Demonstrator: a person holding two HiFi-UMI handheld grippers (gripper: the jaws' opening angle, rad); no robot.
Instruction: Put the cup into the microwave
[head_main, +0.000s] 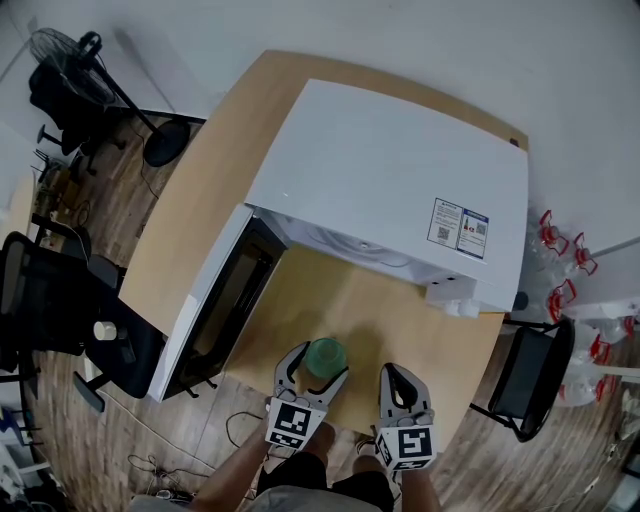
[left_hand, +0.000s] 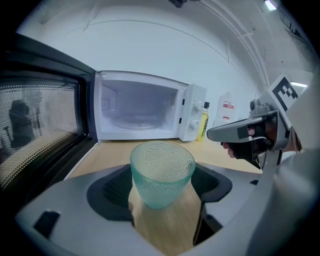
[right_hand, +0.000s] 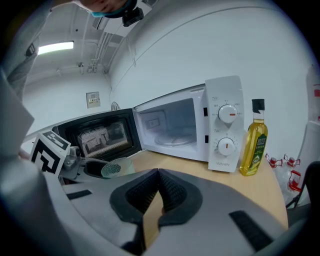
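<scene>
A wooden table (head_main: 420, 300) is being taken up mostly by a white microwave (head_main: 400, 170), with its door (head_main: 215, 310) swung wide to the left and the cavity open. A green cup (head_main: 326, 357) is being clamped upright in the left gripper (head_main: 316, 366) near the table's front edge, with bare tabletop lying between it and the cavity mouth. The right gripper (head_main: 402, 374) is being held just beside the cup, not touching it, its jaws pressed together on nothing. An oil bottle (right_hand: 254, 142) is standing right of the microwave.

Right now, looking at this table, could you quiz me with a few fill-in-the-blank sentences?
1. The left gripper grips a green ___.
2. The door of the microwave stands ___.
3. The right gripper has its jaws together, holding ___.
4. Beside the microwave stands a bottle of yellow ___.
Missing: cup; open; nothing; oil.
</scene>
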